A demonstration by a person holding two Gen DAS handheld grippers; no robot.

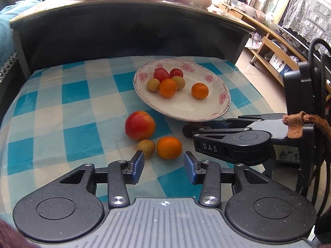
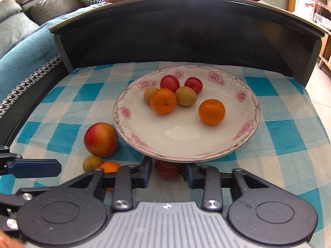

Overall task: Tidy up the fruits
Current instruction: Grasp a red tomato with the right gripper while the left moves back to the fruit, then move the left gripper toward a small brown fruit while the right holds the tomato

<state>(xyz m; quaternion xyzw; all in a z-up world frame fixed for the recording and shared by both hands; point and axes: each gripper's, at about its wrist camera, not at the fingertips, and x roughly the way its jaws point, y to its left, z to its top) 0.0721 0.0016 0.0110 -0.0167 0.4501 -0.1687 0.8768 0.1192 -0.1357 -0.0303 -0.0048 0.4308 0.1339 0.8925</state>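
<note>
From the left wrist view, the left gripper (image 1: 164,165) tilts down over the checked cloth (image 1: 62,107); its jaws are apart with nothing between them, just short of a small brown fruit (image 1: 146,148) and an orange (image 1: 169,147); a big red fruit (image 1: 139,125) sits behind those two; the right gripper (image 1: 187,131) comes in from the right, low by the plate (image 1: 186,111); the plate holds six fruits: two red, two brown, two orange. From the right wrist view, the right gripper (image 2: 168,172) tilts down at the plate's (image 2: 206,144) near edge; its jaws are clenched on a red fruit (image 2: 167,170) on the cloth (image 2: 289,144); the big red fruit (image 2: 101,139), brown fruit (image 2: 92,163) and orange (image 2: 109,166) lie on the left.
</note>
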